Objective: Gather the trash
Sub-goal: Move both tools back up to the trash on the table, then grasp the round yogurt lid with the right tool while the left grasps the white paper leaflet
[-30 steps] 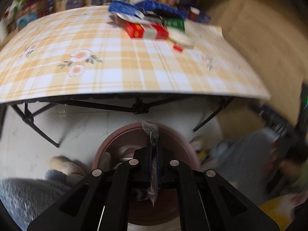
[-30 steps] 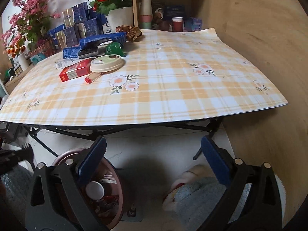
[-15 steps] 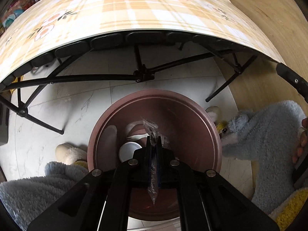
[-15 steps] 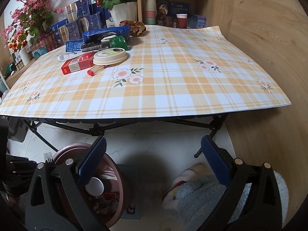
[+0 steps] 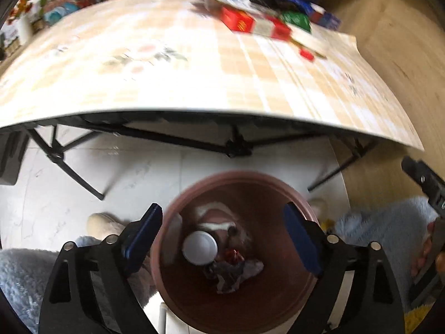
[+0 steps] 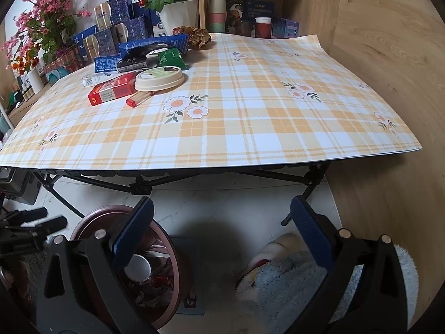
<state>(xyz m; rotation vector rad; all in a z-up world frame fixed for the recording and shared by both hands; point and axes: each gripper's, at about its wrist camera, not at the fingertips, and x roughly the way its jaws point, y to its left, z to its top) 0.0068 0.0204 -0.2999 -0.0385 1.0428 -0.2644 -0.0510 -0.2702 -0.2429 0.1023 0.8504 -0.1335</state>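
Note:
My left gripper (image 5: 221,214) hangs over the brown round bin (image 5: 242,174) on the floor, jaws opening wide with nothing between the blue pads. Inside the bin lie a white cup (image 5: 199,247) and crumpled wrappers (image 5: 233,274). My right gripper (image 6: 222,206) is open and holds nothing, in front of the table edge, with the bin (image 6: 93,215) at its lower left. On the plaid tablecloth (image 6: 250,111) lie a red cigarette box (image 6: 111,91), a round paper lid (image 6: 159,79), a red lighter (image 6: 139,99), a green packet (image 6: 171,58) and a blue packet (image 6: 153,46).
Black folding table legs (image 6: 139,186) stand just behind the bin. A wooden wall (image 6: 389,55) closes the right side. Fluffy grey trouser legs and slippers (image 6: 278,247) are beside the bin. Flower pots, boxes and cups (image 6: 217,8) line the table's far edge.
The left gripper has gone from shut on a clear plastic wrapper to open. The wrapper has left its jaws above the bin, and the view has tilted back up toward the table. The right gripper stays put.

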